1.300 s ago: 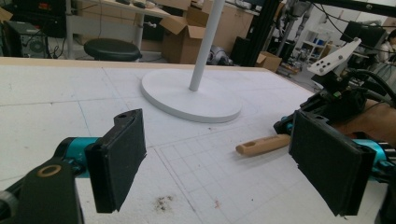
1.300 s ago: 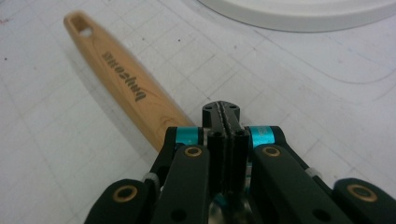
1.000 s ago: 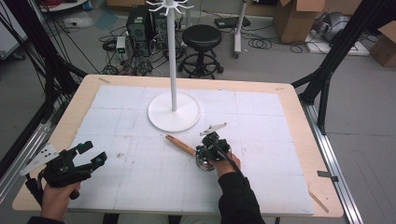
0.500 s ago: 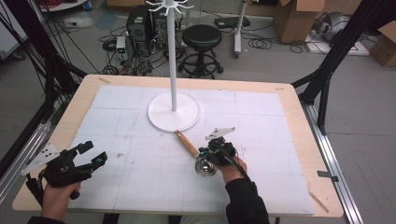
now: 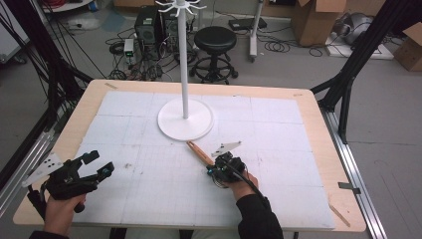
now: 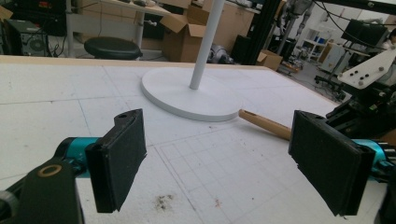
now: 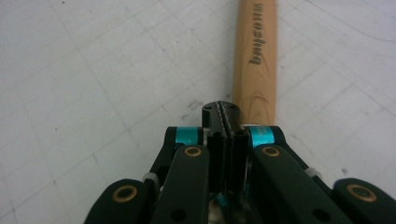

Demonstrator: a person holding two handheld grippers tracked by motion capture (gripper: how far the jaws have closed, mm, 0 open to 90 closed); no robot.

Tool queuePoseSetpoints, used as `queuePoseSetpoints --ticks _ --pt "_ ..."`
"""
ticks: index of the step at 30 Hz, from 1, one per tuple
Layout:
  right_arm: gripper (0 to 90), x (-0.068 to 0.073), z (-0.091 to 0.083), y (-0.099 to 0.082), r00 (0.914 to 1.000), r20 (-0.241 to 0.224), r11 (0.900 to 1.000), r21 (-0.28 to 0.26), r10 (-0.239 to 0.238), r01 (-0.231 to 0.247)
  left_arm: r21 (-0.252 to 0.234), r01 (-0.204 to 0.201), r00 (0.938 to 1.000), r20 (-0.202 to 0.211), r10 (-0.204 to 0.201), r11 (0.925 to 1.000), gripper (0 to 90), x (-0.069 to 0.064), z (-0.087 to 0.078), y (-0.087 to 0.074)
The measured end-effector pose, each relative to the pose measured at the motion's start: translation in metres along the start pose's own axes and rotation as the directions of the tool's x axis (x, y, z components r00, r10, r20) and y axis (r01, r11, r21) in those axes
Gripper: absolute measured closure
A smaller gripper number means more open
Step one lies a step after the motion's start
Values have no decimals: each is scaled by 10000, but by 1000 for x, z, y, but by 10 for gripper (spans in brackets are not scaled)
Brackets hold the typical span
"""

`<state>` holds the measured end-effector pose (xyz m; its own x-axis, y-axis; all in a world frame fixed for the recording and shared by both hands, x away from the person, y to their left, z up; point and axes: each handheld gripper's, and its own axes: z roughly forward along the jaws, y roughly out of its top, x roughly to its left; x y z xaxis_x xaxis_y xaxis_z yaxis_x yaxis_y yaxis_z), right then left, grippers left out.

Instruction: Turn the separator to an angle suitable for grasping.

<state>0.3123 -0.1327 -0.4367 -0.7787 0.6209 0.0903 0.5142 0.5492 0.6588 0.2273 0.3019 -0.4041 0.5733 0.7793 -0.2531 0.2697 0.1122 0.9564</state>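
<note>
The wooden handle (image 7: pixel 254 60) lies flat on the white mat (image 5: pixel 278 149), and its near end disappears just beside the tip of the right gripper (image 7: pixel 221 109), a little to the right of it in the right gripper view. The two black jaws of this gripper are pressed together with nothing between them, so we judge that the handle is not gripped; the closed tip stands next to the wood, perhaps touching it, but we cannot tell this for sure. Compared with one second ago, the far end of the handle (image 5: pixel 199 151) has swung nearer to the round base of the white stand (image 5: pixel 171 124), and since half a second ago it has kept almost the same place. The right gripper (image 5: pixel 224 169) has shifted only a little, toward the right side of the table. For the work this means, in our opinion, that the handle is now positioned but not yet taken: the jaws must first open and come around the wood before any lift. Further out, the handle points toward the base but stays apart from it. The left gripper (image 5: pixel 99 162) waits at the near left corner of the table (image 5: pixel 318 119), its jaws wide apart and empty (image 6: pixel 215 158), and it has not moved.
</note>
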Motion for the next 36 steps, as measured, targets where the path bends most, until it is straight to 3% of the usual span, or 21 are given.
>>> queuePoseSetpoints --ticks 17,26,31,32,33,34,36 --pt "890 -13 -21 -26 9980 373 9980 -398 501 -486 32 -25 10000 -29 25 10000 193 0 0 0" --pt "890 -15 -25 -29 9968 512 9976 -368 609 -590 32 -23 10000 -23 23 10000 193 0 0 0" --pt "864 -16 -35 -29 9968 438 9940 -895 669 -628 24 -20 10000 -5 20 10000 193 1 0 0" --pt "698 -19 -48 -29 9934 635 9862 -1420 950 -853 22 -21 10000 12 21 10000 193 1 0 0" --pt "698 -19 -48 -29 9934 635 9862 -1420 950 -853 22 -21 10000 12 21 10000 193 1 0 0" --pt "570 -22 -60 -31 9876 871 9746 -1943 1305 -1116 16 -19 10000 29 19 10000 194 0 0 0" --pt "456 -25 -75 -34 9818 1170 9593 -2576 1495 -1154 -8 -28 10000 78 28 10000 194 0 0 0"
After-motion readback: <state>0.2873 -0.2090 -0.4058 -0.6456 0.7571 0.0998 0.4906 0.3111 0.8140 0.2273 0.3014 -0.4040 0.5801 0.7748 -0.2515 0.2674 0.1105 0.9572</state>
